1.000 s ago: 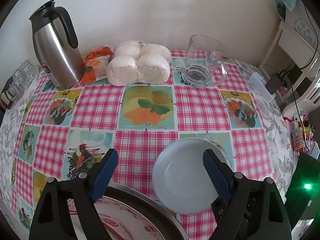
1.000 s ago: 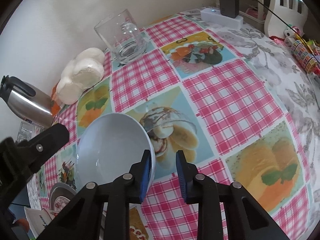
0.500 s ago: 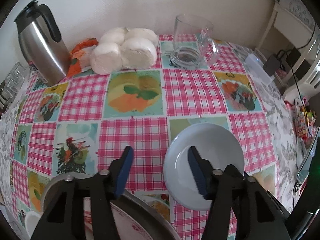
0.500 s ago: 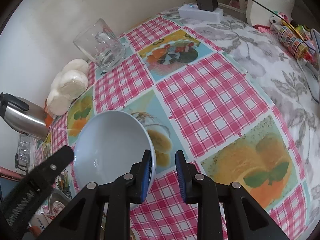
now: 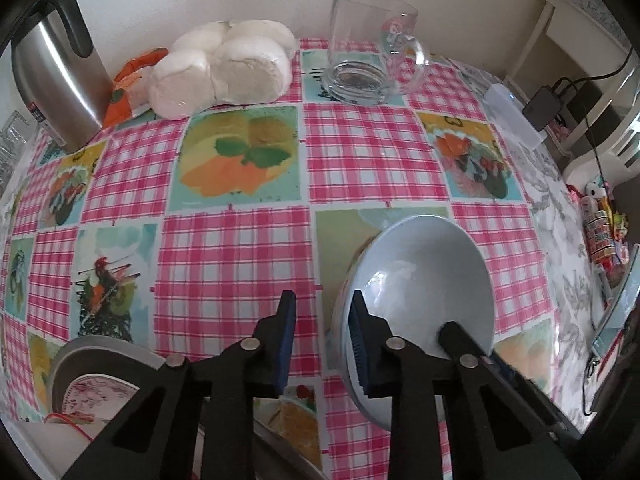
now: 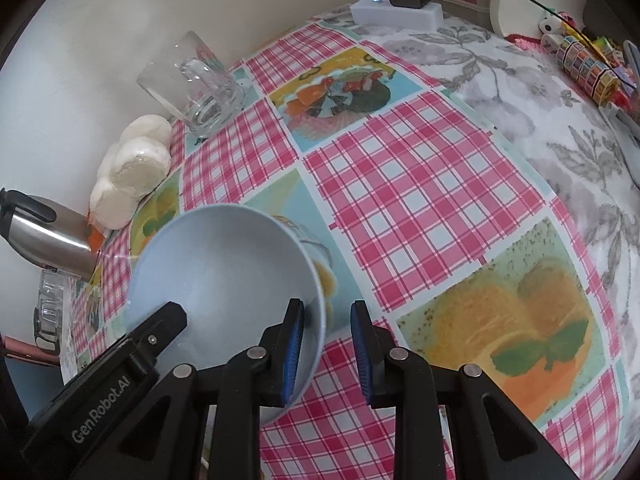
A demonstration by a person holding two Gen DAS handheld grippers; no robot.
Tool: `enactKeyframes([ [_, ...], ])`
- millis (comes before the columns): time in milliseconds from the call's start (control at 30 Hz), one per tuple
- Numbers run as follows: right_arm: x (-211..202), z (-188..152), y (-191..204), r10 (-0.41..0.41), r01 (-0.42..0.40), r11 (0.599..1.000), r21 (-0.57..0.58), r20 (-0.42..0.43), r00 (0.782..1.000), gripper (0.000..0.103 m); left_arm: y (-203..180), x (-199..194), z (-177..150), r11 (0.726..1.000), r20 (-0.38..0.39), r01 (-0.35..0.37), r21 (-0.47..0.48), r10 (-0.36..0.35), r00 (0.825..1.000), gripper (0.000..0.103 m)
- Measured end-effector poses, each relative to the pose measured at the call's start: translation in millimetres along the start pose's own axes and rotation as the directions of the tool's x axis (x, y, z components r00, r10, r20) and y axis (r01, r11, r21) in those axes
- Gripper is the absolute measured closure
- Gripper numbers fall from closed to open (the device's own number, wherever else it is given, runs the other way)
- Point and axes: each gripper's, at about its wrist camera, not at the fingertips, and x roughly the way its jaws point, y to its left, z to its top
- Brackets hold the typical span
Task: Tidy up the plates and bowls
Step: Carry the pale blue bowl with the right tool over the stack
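Pale blue and glossy, the bowl (image 5: 424, 280) is tilted over the near part of the checked oilcloth (image 5: 240, 248), its hollow turned toward the far wall. The left gripper (image 5: 322, 334) has just been closing and its jaws now straddle the bowl's left rim: the right pad lies inside against the wall, while the left pad stands clear of the outside, so the pinch is not complete. The right gripper (image 6: 326, 350) straddles the opposite rim with narrow jaws (its left pad rests on the inner wall; its right pad shows a gap to the outside of the bowl). At the near left corner sits a metal tray (image 5: 100, 354) carrying a red-patterned plate (image 5: 96, 394). Along the far edge, by the wall, stand a steel thermos jug (image 5: 60, 80), a bag of white buns (image 5: 224, 68) and a glass mug (image 5: 368, 64), all well apart from the bowl.
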Motion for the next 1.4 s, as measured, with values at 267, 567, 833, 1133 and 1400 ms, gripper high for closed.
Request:
enactKeyframes([
  [267,-2,-1,0,0.018,-0.018,1.0,0.006,0.001,1.0,0.077,3,5,0,0.999,-0.01,0.037,-0.026,-0.038,0.999,0.088],
  [567,1,0,2,0.075,-0.074,0.997,0.026,-0.017,0.997,0.084,4,2,2,0.996,-0.004,0.078,-0.047,-0.078,0.997,0.094],
  [833,-12,2,6,0.074,-0.074,0.997,0.011,0.003,0.997,0.086,5,-13,4,0.994,0.02,0.095,-0.056,-0.094,0.995,0.093],
  [1133,-72,7,34,0.082,-0.075,0.995,-0.063,0.131,0.988,0.086,16,-73,11,0.985,0.137,0.16,-0.062,-0.15,0.979,0.093],
  [1400,-125,-15,81,0.124,-0.091,0.981,-0.17,0.192,0.974,0.084,52,-130,-2,0.977,0.22,0.183,-0.107,-0.157,0.963,0.092],
])
